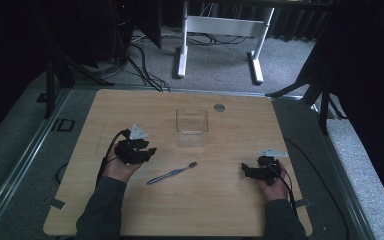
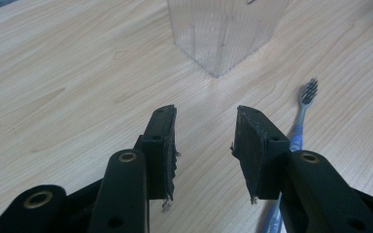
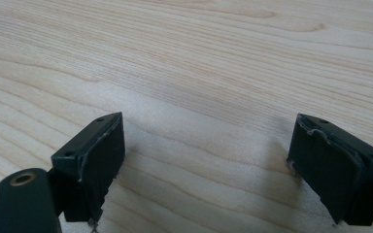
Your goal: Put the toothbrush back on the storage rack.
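Toothbrush (image 2: pixel 298 131) just right of left tool (image 2: pixel 206 145)

My two forearms wear dark grey-green sleeves (image 1: pixel 100 210), and each hand carries a black gripper with a grey three-cornered plate (image 1: pixel 138 132) on top and a black cable (image 1: pixel 105 155) trailing back. The left gripper (image 2: pixel 205 145) has flat black jaws with brass-ringed pivot holes and small screw holes, their pad edges frayed. The right gripper (image 3: pixel 206 165) looks the same, with a worn pale edge along its pads (image 3: pixel 102 155).
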`<move>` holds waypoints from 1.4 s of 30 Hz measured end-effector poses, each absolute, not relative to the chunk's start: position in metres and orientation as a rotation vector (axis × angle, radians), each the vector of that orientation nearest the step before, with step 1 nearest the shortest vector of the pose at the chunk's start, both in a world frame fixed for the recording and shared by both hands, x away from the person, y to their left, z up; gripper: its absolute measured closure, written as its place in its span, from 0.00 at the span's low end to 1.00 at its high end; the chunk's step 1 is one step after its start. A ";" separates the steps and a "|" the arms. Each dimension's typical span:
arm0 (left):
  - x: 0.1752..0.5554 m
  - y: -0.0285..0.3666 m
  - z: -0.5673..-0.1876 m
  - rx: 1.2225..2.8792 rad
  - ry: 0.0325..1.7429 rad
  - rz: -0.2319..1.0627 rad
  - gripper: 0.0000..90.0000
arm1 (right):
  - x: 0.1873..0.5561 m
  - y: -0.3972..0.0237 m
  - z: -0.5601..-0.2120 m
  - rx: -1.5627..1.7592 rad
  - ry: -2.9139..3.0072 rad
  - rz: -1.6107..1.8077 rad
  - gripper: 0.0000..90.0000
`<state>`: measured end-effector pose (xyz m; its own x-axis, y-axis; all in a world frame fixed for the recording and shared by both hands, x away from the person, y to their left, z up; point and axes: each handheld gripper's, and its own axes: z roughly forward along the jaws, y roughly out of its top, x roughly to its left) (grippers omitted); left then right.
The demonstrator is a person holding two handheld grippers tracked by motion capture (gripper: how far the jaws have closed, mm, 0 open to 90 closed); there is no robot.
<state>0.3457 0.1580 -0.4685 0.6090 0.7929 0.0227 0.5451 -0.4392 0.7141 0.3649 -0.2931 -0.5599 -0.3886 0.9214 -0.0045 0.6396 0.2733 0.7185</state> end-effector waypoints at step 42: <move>0.358 0.119 -0.459 2.274 0.957 0.390 0.67 | 0.365 -0.293 -0.560 1.410 2.125 0.898 0.14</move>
